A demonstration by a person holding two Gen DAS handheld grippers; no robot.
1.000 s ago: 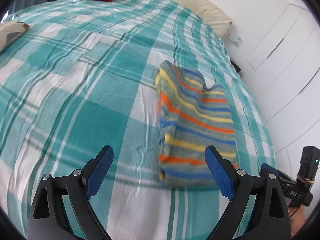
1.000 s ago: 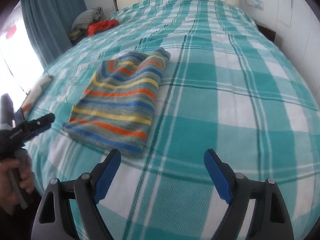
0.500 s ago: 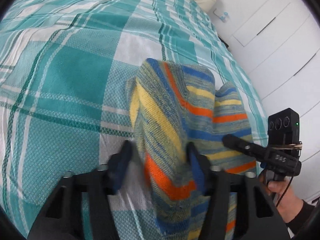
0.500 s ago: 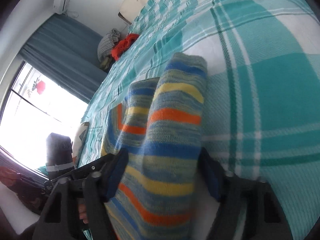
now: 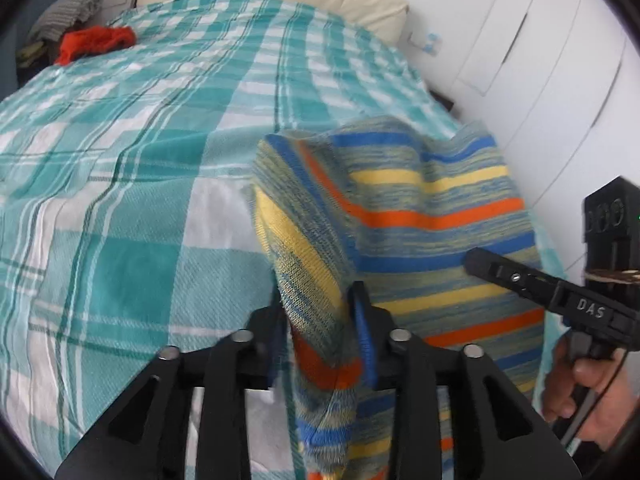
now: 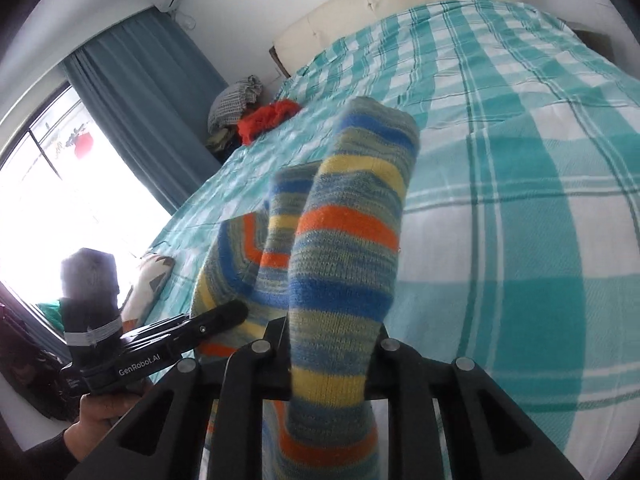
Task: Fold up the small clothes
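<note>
Striped garment, lifted off the checked bedspread, pinched in both grippers.

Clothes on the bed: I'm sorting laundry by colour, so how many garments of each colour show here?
Striped blue, yellow and orange knit garment: 1
Crumpled red garment: 1
Grey checked bundle: 1
Total: 3

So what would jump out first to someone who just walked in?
The striped knit garment, bunched up off the teal plaid bedspread, with the left gripper and right gripper each clamped on part of it. Next, the red cloth lying far up the bed near the headboard.
</note>
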